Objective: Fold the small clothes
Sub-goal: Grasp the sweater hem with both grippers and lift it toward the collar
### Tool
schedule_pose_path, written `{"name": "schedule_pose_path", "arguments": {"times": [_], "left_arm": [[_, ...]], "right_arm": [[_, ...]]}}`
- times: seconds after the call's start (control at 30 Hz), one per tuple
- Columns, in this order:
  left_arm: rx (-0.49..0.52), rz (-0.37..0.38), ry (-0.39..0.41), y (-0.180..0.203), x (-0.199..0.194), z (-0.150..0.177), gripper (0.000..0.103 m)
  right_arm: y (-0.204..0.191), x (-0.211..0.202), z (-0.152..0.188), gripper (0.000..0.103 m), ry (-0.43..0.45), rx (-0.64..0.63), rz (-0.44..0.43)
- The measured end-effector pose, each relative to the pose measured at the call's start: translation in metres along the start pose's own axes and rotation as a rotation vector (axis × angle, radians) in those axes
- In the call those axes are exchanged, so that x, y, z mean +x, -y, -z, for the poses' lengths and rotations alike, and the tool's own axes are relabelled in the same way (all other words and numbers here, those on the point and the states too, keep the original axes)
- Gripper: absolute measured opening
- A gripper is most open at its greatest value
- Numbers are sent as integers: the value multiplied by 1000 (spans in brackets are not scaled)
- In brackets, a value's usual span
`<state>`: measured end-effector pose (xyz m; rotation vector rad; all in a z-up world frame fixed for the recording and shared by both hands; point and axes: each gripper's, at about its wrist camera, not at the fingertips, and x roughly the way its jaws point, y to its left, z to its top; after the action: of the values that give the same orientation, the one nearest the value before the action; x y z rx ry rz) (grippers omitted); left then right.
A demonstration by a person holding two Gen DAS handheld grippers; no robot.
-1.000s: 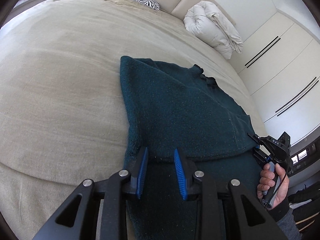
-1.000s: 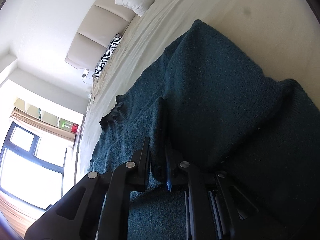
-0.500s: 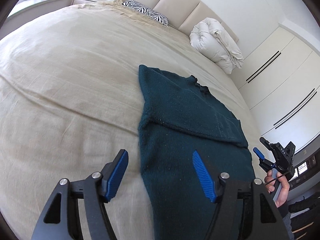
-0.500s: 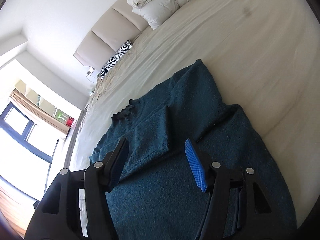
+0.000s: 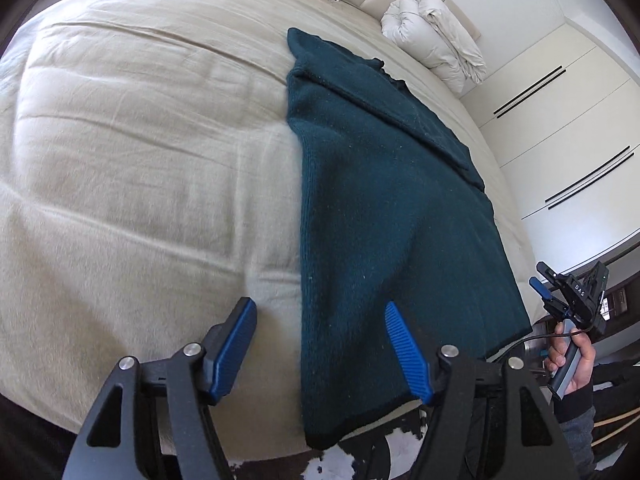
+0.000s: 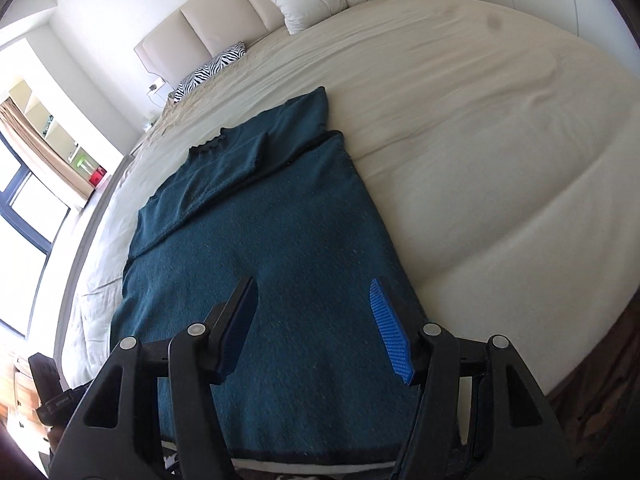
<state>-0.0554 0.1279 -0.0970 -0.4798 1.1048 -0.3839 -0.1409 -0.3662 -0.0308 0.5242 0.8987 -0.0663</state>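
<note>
A dark green sweater [image 5: 384, 200] is laid flat on the beige bed [image 5: 140, 160], its sleeves folded across the chest. The left gripper [image 5: 320, 344] and the right gripper [image 6: 312, 328] are held above its lower part, jaws spread and empty, with nothing pinched.

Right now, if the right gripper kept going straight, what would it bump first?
Most likely the sweater: the open right gripper points down at its lower half, nothing between them. Depth is hard to judge.
</note>
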Motion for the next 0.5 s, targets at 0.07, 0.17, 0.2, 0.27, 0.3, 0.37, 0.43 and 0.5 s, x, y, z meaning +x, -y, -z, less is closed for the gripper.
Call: {"name": "schedule_pose_path", "arguments": {"times": [0.07,0.17,0.2,0.27,0.3,0.37,0.43,0.5], "left_arm": [[-6,10,-16,2,-1,6,69],[2,29,-40,8,-1,12,69],[12,27,-47,11,0,14,69],[30,14,-64,17,4,16,69],[37,9,-73,19,5,18,69],[56,4,-87,25,7,21,69],[70,-5,-99,29,9,22,68],[72,-18,-107,30,11,23,66]], "right_arm": [[20,-13,11,57,-9,28,24],[48,-20,21,57,-35,91,50],[57,-21,24,57,-46,110,56],[70,-20,31,57,-76,140,54],[73,-19,33,57,-98,146,43],[72,-13,36,57,-131,127,36],[68,-10,38,55,-147,97,49],[69,-10,40,49,-160,104,58]]}}
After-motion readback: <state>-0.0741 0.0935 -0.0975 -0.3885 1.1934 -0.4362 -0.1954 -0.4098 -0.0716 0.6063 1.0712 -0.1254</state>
